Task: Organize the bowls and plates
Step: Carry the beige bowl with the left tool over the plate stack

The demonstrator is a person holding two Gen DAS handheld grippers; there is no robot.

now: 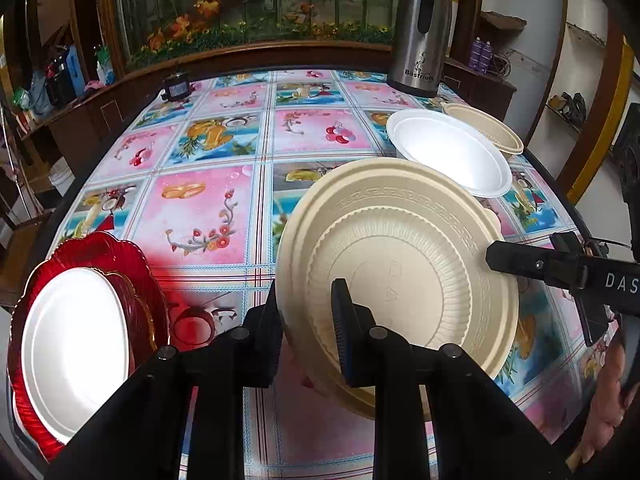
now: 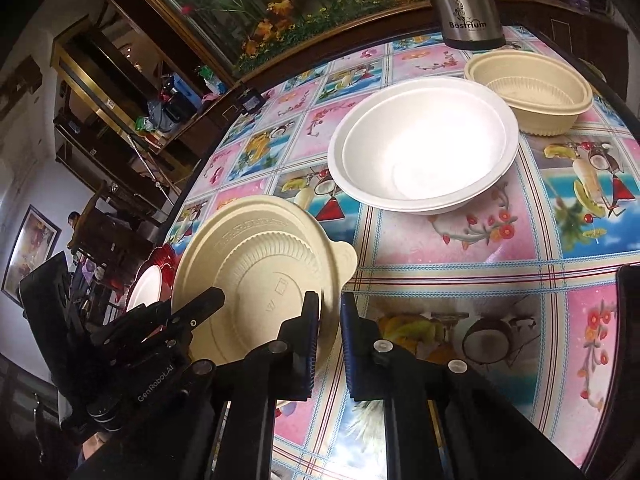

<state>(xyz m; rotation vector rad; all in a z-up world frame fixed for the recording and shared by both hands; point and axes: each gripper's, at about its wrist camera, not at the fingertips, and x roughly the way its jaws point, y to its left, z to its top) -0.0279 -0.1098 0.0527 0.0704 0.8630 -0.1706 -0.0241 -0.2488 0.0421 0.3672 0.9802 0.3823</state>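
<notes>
You had both grippers clamped on the beige bowl [image 1: 396, 264], tilted above the worktop [image 1: 208, 208]: left gripper [image 1: 308, 332] on its near rim, right gripper [image 2: 330, 344] on the opposite rim.

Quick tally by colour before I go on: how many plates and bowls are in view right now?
Beige: 2, the ribbed plate gripped at its rim by both grippers, and the bowl near the steel jug
White: 2, the large bowl and the plate lying on the red one
Red: 1, the scalloped plate
Total: 5
</notes>
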